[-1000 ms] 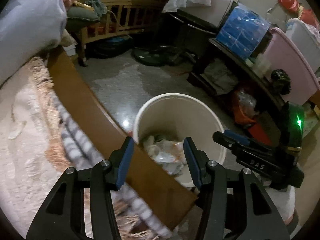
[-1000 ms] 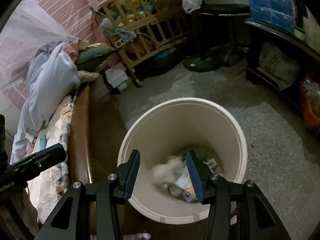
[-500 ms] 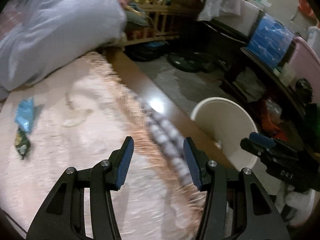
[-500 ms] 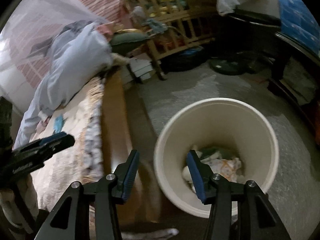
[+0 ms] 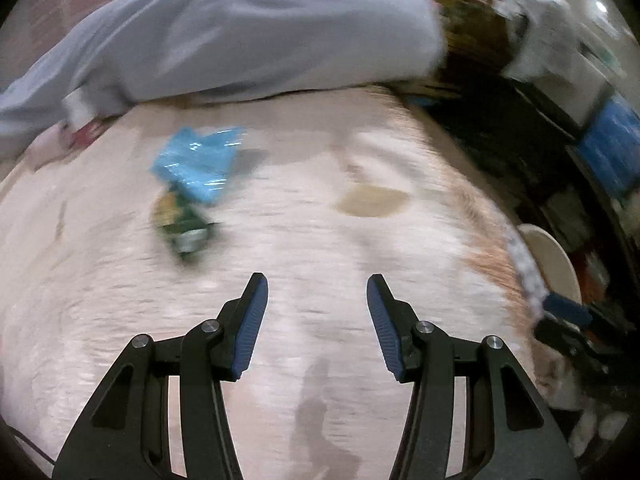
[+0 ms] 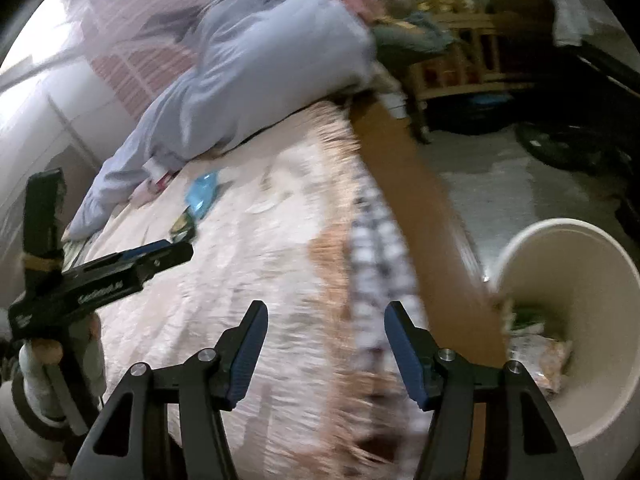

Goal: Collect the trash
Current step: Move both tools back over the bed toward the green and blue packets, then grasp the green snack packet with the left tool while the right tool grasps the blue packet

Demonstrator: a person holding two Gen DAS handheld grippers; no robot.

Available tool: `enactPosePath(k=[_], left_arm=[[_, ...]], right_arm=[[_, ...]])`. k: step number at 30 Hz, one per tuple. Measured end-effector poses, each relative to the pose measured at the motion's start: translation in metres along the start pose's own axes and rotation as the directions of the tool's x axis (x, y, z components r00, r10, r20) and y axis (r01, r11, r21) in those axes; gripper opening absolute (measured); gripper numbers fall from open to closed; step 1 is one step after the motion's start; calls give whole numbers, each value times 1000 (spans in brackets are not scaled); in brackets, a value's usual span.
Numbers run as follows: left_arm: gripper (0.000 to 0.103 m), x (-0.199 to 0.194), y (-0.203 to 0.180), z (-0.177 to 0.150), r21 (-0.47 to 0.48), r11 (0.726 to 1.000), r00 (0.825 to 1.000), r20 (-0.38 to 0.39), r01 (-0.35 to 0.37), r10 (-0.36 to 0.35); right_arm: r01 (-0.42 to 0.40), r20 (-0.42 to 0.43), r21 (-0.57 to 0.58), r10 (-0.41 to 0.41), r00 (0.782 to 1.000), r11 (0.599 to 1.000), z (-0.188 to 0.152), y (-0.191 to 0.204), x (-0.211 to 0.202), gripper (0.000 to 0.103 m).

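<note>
A crumpled blue wrapper [image 5: 198, 162] and a green wrapper [image 5: 182, 224] lie together on the pink bed cover, ahead and left of my left gripper [image 5: 316, 294], which is open and empty above the cover. Both wrappers also show small in the right wrist view, blue [image 6: 202, 192] and green [image 6: 182, 226]. My right gripper [image 6: 325, 320] is open and empty over the bed's fringed edge. The white trash bucket [image 6: 592, 268] stands on the floor at the right, with trash inside; its rim [image 5: 554, 258] shows in the left wrist view.
A pale blue duvet [image 5: 240, 32] is heaped along the far side of the bed. The brown wooden bed rail [image 6: 416, 208] runs between bed and bucket. A wooden crib [image 6: 460, 44] and cluttered shelves [image 5: 600, 152] stand beyond the floor.
Both grippers have swung left from over the bucket to over the bed. The blue and green wrappers are now closer ahead of the left gripper. The tissue dropped from the right gripper lies in the bucket.
</note>
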State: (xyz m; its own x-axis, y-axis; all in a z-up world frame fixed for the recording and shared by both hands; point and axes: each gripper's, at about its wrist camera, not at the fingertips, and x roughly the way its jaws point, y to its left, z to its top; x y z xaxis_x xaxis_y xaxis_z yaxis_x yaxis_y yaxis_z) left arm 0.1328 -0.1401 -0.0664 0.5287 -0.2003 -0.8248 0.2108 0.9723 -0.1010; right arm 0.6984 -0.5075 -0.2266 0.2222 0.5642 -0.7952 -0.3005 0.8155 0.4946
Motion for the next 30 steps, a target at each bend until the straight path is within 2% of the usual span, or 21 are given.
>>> enactPosePath(k=[4,7,10,13,16,18,20,21,22,24,27,30], left_arm=[[50,12,53,10,-134,990,999,1,-47,48],[50,33,89,19,-241,969,998,-22,-61,58],[50,53,112,25,-320,945,997,-39,-72,63],[50,73,125,31,-365,929,997,-62,-59,39],[50,89,127,34,-375,926,997,-74,-37,10],[49,91,126,35,-362,932,998,-55,-34,15],[34,90,129,34,-338,941,999,-51,-28,11],[18,89,131,33,-324,945,998,-57,-32,14],[15,85,132,32,-315,949,998,-60,-30,12],[13,78,143,30,-309,951,998,-60,-17,-2],[12,64,162,26,-305,952,999,-53,-27,11],[12,51,178,20,-309,950,998,-57,-38,21]], right_arm=[[-23,-26,-43,22,999,999,4,24,20,58],[-37,-45,-68,34,998,997,9,40,35,59],[-49,-60,-98,43,997,994,14,53,47,59],[-60,-74,-129,50,996,990,22,63,61,61],[-71,-87,-156,58,995,985,33,70,75,64],[-74,-97,-174,58,994,982,41,75,86,64],[-83,-110,-200,62,992,976,50,82,96,64],[-88,-114,-216,65,991,972,54,87,101,64],[-96,-118,-236,69,991,967,60,93,107,64],[-111,-121,-272,81,989,956,71,106,117,66],[-141,-122,-329,106,987,934,95,131,137,77],[-174,-135,-404,130,982,898,116,163,162,78]])
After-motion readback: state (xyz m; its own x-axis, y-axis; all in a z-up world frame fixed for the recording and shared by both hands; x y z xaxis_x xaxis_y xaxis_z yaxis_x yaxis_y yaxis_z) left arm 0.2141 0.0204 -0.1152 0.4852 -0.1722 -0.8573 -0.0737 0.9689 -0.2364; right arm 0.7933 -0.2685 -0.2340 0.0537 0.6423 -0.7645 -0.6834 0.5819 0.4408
